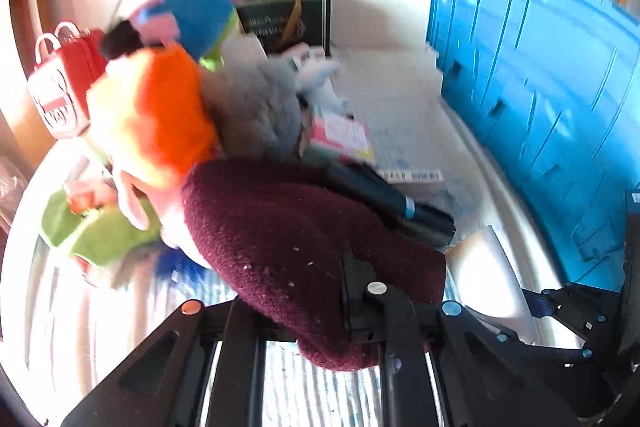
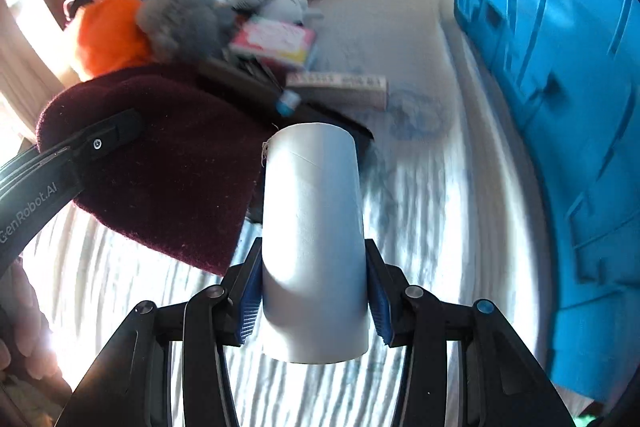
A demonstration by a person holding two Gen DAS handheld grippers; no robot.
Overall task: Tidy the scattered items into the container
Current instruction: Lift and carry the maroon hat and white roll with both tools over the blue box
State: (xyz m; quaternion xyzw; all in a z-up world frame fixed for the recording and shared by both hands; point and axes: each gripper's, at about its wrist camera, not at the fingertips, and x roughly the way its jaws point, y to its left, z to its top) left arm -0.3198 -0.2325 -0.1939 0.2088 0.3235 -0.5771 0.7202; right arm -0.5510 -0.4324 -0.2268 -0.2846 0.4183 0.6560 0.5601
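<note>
1. My left gripper [image 1: 360, 311] is clamped on the maroon knit hat [image 1: 304, 247]; my right gripper [image 2: 314, 303] grips the white tube [image 2: 314, 227].
2. The blue container [image 2: 560, 107] stands right of both.
3. The toy pile [image 2: 168, 7] ahead remains unsorted.

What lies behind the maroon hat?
Behind the maroon hat lie an orange plush, a grey plush and a black bar, whose near part is covered.

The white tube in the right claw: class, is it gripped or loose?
Gripped: the right claw presses its blue pads against both sides of the white tube.
</note>
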